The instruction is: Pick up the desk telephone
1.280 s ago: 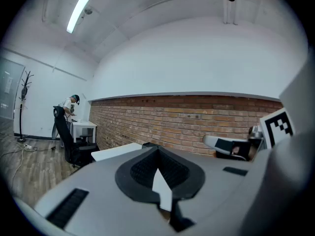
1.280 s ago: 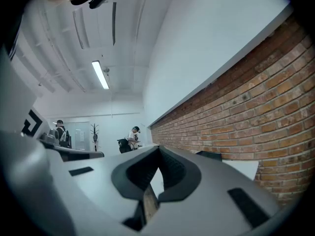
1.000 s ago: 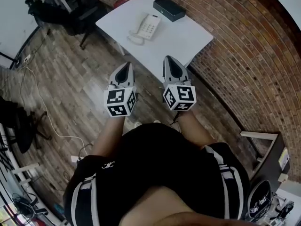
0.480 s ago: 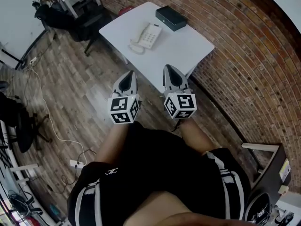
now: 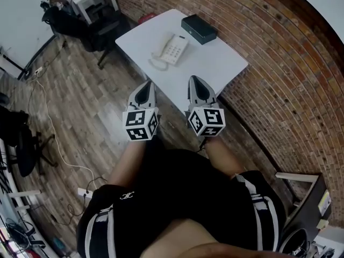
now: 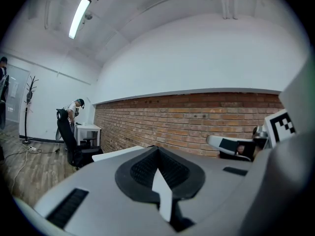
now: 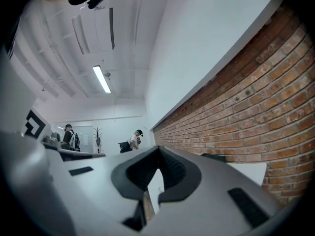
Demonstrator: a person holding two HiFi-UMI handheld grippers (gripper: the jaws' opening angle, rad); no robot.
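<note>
Head view: white desk telephone [image 5: 173,49] w/ keypad, coiled cord, on table [image 5: 226,58].

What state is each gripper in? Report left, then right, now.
Left gripper: closed, holding nothing.
Right gripper: closed, holding nothing.

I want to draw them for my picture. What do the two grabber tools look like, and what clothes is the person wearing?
Both the left gripper and right gripper are pale grey, pointed wedges with black pads inside. Each has a cube with black-and-white square markers at its back. The person wears black clothes with white stripes.
</note>
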